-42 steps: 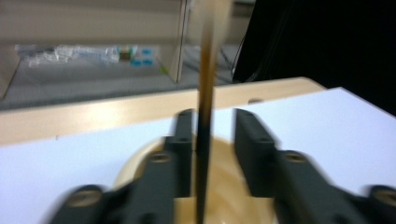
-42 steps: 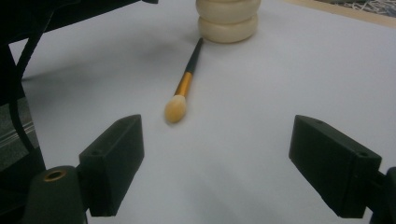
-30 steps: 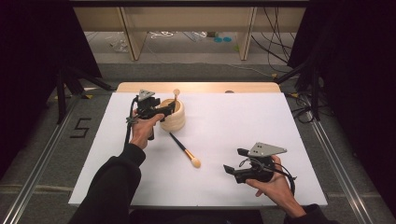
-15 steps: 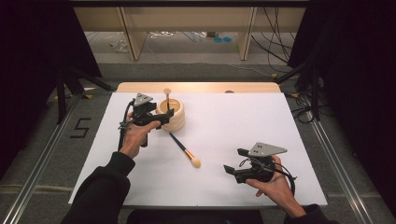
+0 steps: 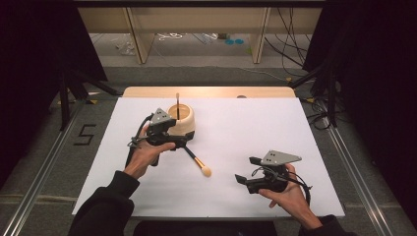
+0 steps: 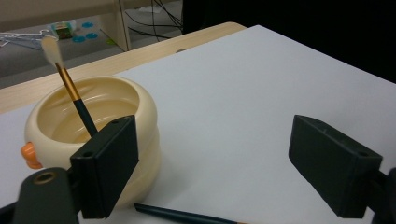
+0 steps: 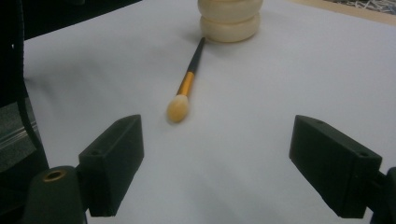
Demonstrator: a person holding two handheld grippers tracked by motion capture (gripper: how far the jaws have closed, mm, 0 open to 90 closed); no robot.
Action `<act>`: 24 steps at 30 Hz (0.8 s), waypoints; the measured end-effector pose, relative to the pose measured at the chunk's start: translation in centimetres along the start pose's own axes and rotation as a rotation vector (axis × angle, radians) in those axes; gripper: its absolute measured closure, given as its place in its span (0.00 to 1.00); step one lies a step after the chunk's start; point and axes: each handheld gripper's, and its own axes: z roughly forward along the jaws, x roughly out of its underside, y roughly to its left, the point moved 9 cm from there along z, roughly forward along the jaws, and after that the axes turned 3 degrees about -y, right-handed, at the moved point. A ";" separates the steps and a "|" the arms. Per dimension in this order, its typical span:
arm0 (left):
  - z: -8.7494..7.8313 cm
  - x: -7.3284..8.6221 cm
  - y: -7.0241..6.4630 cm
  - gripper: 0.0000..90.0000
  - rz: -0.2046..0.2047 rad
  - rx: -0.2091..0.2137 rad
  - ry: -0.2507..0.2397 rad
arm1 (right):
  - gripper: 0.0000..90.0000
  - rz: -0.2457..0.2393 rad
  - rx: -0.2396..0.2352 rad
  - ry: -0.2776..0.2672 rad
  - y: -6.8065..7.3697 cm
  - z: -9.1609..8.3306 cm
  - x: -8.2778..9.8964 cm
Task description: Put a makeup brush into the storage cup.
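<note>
A cream, ring-shaped holder with a small orange beak stands on the white table top. One brush stands upright in it, bristles up. A second brush, with a black handle, gold ferrule and cream tip, lies flat just in front of the holder. My left gripper sits beside the holder's near side; its jaws have just been opening and stand wide with nothing between them. My right gripper rests at the near right, open and empty, pointing toward the lying brush.
A strip of bare wood shows along the table's far edge. Beyond it are shelf legs and loose cables on the floor. Metal rails run along both sides of the table.
The left gripper has drawn back from the holder toward the left and near side, jaws spreading, leaving the brush standing in the holder. The right hand has stayed put.
</note>
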 end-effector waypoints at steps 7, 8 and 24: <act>-0.5 1.2 -0.9 0.18 0.014 0.038 0.016 | 0.21 0.005 -0.002 -0.006 0.1 0.1 -0.1; -0.7 1.5 -1.1 0.18 0.010 0.042 0.017 | 0.21 0.004 -0.002 -0.007 0.1 0.1 -0.1; -5.6 4.2 -3.9 0.18 0.031 0.043 -0.033 | 0.20 0.004 0.002 0.008 0.1 0.0 0.0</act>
